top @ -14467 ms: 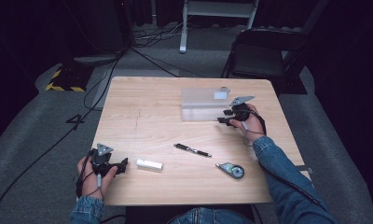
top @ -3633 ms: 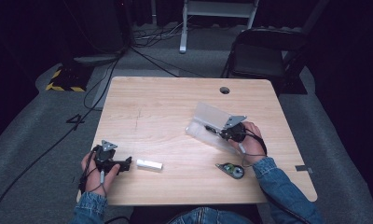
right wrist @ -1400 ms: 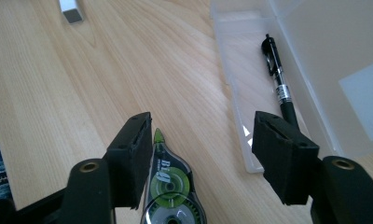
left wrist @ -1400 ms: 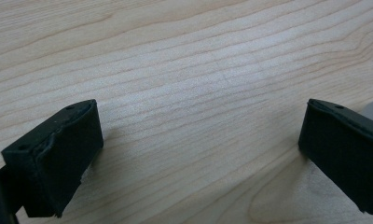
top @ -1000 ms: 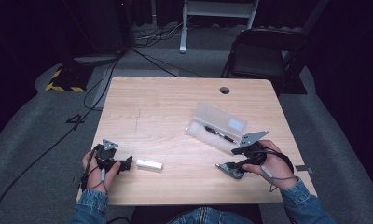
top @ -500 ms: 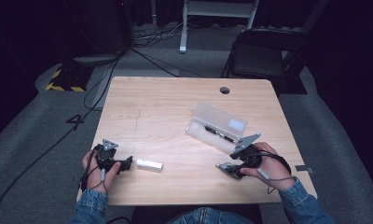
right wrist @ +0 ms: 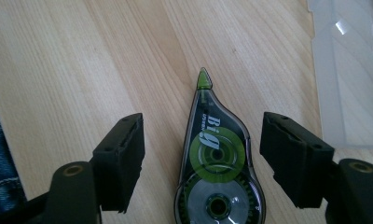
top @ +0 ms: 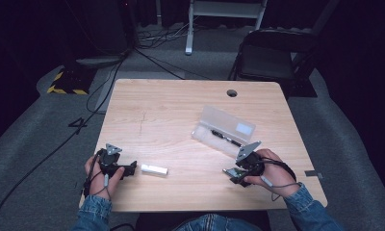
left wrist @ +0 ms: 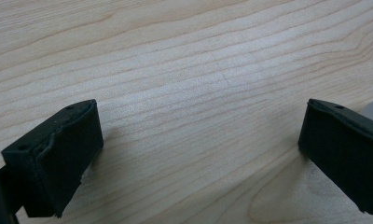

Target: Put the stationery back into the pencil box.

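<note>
While the wooden table [top: 181, 115] carries everything, its largest item is the clear plastic case [top: 224, 130], lid open, with a black pen [top: 225, 138] lying inside. Near the front edge, the right gripper [right wrist: 201, 154] hangs with jaws spread, straddling the correction tape dispenser [right wrist: 217, 177] (green wheel, tip pointing away) without touching it. Over at the left, the left gripper [top: 131, 168] rests released beside a small white eraser [top: 154, 169].

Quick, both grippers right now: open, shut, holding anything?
Left gripper: open, holding nothing, bare table between its fingers.
Right gripper: open, fingers either side of the correction tape, not yet gripping it.
</note>
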The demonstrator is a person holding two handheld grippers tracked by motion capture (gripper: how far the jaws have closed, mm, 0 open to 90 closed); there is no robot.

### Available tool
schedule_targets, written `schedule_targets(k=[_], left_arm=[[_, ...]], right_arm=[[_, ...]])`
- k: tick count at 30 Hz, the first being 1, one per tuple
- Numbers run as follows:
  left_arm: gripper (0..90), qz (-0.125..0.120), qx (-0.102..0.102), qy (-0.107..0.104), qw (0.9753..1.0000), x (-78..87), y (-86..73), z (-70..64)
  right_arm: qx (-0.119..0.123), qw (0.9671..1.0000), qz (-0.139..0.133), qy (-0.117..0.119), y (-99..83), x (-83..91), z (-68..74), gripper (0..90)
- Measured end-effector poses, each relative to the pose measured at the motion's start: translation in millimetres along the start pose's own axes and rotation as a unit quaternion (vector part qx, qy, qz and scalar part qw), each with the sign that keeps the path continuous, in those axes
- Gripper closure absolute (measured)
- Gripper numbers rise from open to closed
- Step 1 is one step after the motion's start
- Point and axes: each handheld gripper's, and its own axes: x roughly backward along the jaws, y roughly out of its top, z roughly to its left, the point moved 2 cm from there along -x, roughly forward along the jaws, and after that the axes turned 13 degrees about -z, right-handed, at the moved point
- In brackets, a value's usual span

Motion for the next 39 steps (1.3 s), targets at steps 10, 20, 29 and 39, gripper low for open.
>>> schedule_targets(k=[10, 20, 29, 39], left_arm=[[0.0, 0.000, 0.000, 0.000, 1.0000, 0.0, 0.0, 0.0], [0.0, 0.000, 0.000, 0.000, 1.0000, 0.0, 0.0, 0.0], [0.0, 0.001, 0.000, 0.001, 1.0000, 0.1, 0.0, 0.0], [0.0, 0.000, 0.000, 0.000, 1.0000, 0.0, 0.0, 0.0]], right_arm=[[0.003, 0.9999, 0.011, -0.004, -4.3, -11.8, -1.6, 32.8], [0.005, 0.9999, 0.011, -0.010, -6.2, -15.7, -4.8, 44.1], [0.005, 0.9999, 0.014, -0.007, -5.6, -14.2, -4.9, 52.6], [0.004, 0.9999, 0.012, -0.005, -5.7, -14.1, -5.2, 53.5]])
